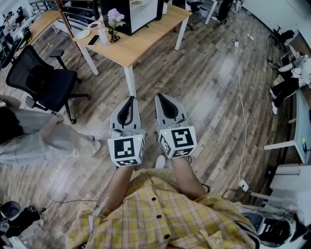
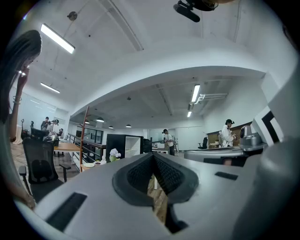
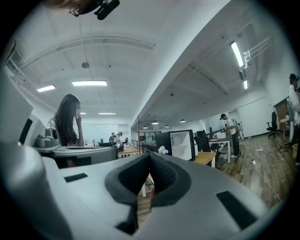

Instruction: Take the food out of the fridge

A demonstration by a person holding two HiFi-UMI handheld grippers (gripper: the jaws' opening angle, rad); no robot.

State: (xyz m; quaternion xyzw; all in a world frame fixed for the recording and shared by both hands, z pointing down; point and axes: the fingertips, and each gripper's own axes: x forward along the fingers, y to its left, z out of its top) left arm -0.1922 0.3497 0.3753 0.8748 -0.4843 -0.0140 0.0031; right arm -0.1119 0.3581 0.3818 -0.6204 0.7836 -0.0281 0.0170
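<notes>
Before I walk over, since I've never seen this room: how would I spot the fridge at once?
Find the light wooden table with white legs. The fridge stands on top of it, just behind a small vase of pale flowers. It is the only big black box there, with a white front, and it towers over the vase, plate and phone beside it.

Black, white-fronted fridge point(image 1: 143, 12) upright on the wooden table point(image 1: 146, 41) across the room
</notes>
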